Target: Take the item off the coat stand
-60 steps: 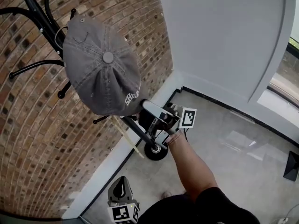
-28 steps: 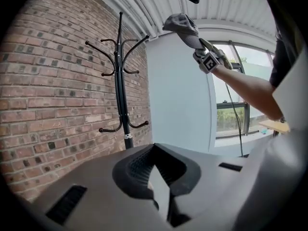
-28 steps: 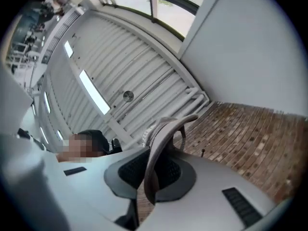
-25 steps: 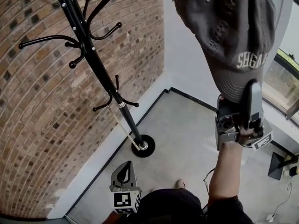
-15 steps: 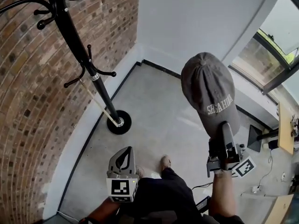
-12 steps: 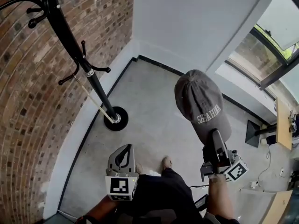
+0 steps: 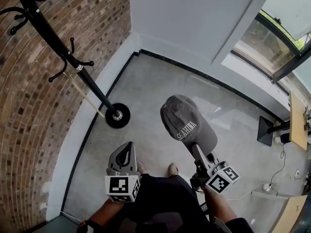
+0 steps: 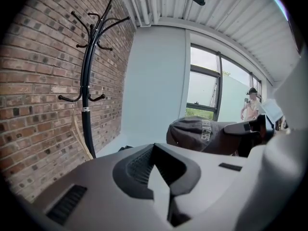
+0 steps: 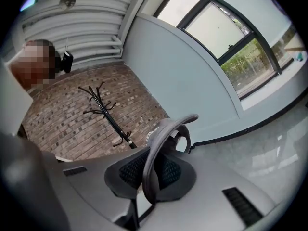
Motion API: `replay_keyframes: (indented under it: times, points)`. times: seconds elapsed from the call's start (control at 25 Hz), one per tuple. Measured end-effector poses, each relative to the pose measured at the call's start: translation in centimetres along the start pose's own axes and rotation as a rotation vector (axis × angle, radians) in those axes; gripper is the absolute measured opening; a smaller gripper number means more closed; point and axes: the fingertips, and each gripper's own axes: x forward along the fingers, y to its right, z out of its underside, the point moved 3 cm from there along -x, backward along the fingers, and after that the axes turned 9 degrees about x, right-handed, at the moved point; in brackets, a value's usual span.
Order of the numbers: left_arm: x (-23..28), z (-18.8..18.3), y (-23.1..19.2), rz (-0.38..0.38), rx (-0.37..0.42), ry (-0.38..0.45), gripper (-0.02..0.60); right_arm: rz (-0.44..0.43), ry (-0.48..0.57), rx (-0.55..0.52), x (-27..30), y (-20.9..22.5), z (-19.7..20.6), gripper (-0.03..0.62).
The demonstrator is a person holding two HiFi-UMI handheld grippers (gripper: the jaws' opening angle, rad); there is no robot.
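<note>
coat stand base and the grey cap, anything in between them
Nothing: in the head view only bare grey floor shows between the coat stand base and the grey cap, which the right gripper holds by its brim.

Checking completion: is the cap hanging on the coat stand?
No, the cap is clamped in the right gripper, apart from the coat stand.

Faded grey cotton baseball cap [image 7: 181,115]: pale block caps across front, starts w/ "S", rest too small to read for sure. B/w square code markers on left gripper [image 7: 127,148] & right gripper [image 7: 197,150]; no legible chars.
</note>
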Motion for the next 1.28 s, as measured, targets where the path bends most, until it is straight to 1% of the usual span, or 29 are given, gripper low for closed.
replay_keyframes:
  times: [0.16,0.32,0.48,0.68,0.88,1.12,1.28]
  points:
    - [0.3,-0.5,4.5,-0.026,0.017,-0.006,0.026,0.06,-0.058,-0.121,-1.3,2.1,-0.3,0.037]
    - [0.4,-0.6,8.7,-0.072,0.034,-0.026,0.025,0.106,-0.108,-0.25,-2.4,3.9,-1.3,0.037]
    - [0.4,-0.4,11.9,-0.129,0.045,-0.036,0.026,0.109,-0.144,-0.364,-2.3,5.1,-1.6,0.037]
    - [0.0,-0.3,14.8,-0.182,0.048,-0.044,0.026,0.091,-0.182,-0.43,-1.8,6.0,-2.0,0.037]
    - [-0.9,-0.1,15.3,-0.2,0.05,-0.048,0.025,0.08,-0.173,-0.453,-1.9,4.9,-2.1,0.037]
    - [-1.8,-0.5,13.3,-0.217,0.03,-0.022,0.026,0.086,-0.173,-0.478,-2.5,2.7,-1.3,0.035]
    - [-2.5,0.0,12.2,-0.211,0.025,-0.009,0.026,0.099,-0.173,-0.49,-2.4,1.9,-0.2,0.035]
